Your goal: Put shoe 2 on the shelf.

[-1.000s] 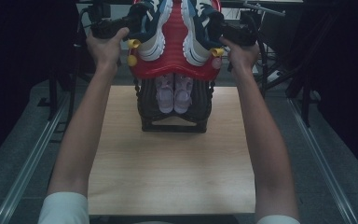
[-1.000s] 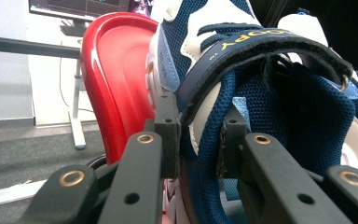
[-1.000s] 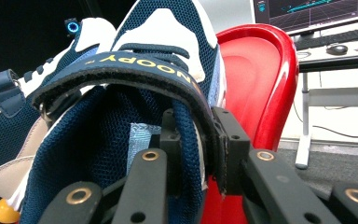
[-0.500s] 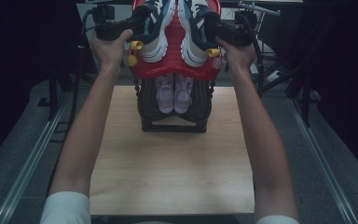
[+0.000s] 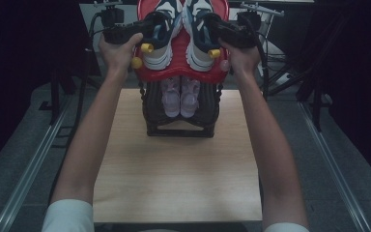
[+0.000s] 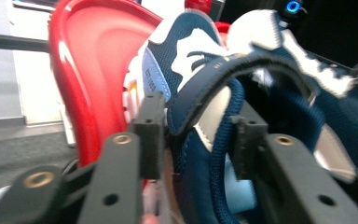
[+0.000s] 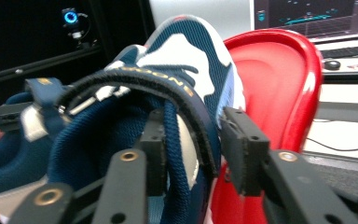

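Both grippers have just been opening. The left gripper (image 6: 193,135) straddles the collar of the left sneaker (image 5: 160,36), pads slack; the right gripper (image 7: 191,147) likewise frees the right sneaker (image 5: 200,34). The pair lies on the red rack top (image 5: 181,72), toes pointing away, long axes front-to-back. Release seems underway; next, backing straight off.
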### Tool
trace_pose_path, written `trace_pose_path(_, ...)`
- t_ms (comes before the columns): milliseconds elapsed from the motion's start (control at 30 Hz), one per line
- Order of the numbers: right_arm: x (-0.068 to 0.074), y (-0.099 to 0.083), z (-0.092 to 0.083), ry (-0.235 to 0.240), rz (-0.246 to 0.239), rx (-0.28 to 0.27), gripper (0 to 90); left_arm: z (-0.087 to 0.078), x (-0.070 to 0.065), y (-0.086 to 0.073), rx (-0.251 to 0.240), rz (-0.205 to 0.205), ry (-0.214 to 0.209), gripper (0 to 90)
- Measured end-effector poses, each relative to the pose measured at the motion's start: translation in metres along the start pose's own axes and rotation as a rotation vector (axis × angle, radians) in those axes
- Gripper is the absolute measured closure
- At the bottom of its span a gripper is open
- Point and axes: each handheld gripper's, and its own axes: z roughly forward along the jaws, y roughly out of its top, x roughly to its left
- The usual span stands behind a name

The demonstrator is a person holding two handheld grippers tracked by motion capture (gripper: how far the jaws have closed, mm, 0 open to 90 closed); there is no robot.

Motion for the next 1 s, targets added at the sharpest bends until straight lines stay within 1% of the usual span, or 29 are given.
trace_pose_path(33,0.001,0.000,0.001,0.012,-0.006,0.002,60.8,0.000,0.000,0.000,-0.001,-0.003,-0.006,57.0)
trace_pose_path(67,0.002,0.000,0.001,0.005,-0.008,0.005,59.8,0.000,0.001,0.000,-0.002,-0.003,-0.010,55.9)
trace_pose_path(100,0.002,0.000,0.001,0.009,-0.011,0.003,58.0,0.000,0.001,0.000,-0.002,-0.003,-0.010,53.7)
trace_pose_path(133,0.002,0.000,0.001,0.009,-0.011,0.003,58.0,-0.001,0.001,0.000,-0.002,-0.006,-0.017,53.7)
trace_pose_path(167,0.001,0.001,0.001,0.018,-0.010,0.003,55.6,-0.001,0.002,0.001,-0.005,-0.011,-0.023,51.9)
trace_pose_path(200,-0.002,0.001,0.001,0.051,0.006,0.005,53.2,-0.002,0.003,0.002,-0.006,-0.020,-0.032,46.7)
trace_pose_path(233,-0.003,0.002,0.001,0.065,0.018,0.000,52.7,-0.003,0.005,0.003,-0.011,-0.039,-0.050,45.2)
trace_pose_path(267,-0.005,0.002,0.000,0.082,0.025,-0.001,52.2,-0.004,0.006,0.004,-0.013,-0.039,-0.054,44.0)
trace_pose_path(300,-0.005,0.002,0.000,0.082,0.025,-0.001,52.2,-0.004,0.006,0.004,-0.013,-0.039,-0.054,43.4)
trace_pose_path(333,-0.007,0.003,-0.002,0.120,0.057,-0.016,51.5,-0.005,0.006,0.004,-0.017,-0.038,-0.057,43.3)
trace_pose_path(367,-0.007,0.003,-0.002,0.120,0.057,-0.016,51.5,-0.005,0.006,0.004,-0.017,-0.038,-0.058,43.3)
trace_pose_path(400,-0.010,0.005,-0.005,0.141,0.073,-0.028,51.6,-0.007,0.007,0.004,-0.023,-0.038,-0.070,42.3)
trace_pose_path(433,-0.011,0.005,-0.006,0.149,0.081,-0.032,51.7,-0.008,0.008,0.005,-0.028,-0.039,-0.076,42.2)
trace_pose_path(467,-0.012,0.006,-0.007,0.153,0.083,-0.032,51.7,-0.010,0.008,0.005,-0.037,-0.049,-0.083,42.2)
trace_pose_path(567,-0.013,0.006,-0.010,0.163,0.085,-0.032,51.9,-0.012,0.009,0.006,-0.044,-0.049,-0.088,42.2)
trace_pose_path(733,-0.012,0.005,-0.012,0.176,0.080,-0.033,52.3,-0.018,0.008,0.007,-0.050,-0.044,-0.092,42.3)
trace_pose_path(833,-0.011,0.004,-0.013,0.186,0.077,-0.034,52.6,-0.021,0.008,0.006,-0.047,-0.034,-0.094,42.2)
trace_pose_path(900,-0.010,0.004,-0.016,0.194,0.072,-0.039,52.8,-0.025,0.008,0.007,-0.055,-0.036,-0.101,42.4)
trace_pose_path(1000,-0.009,0.004,-0.020,0.203,0.066,-0.042,52.9,-0.028,0.008,0.007,-0.059,-0.038,-0.101,42.4)
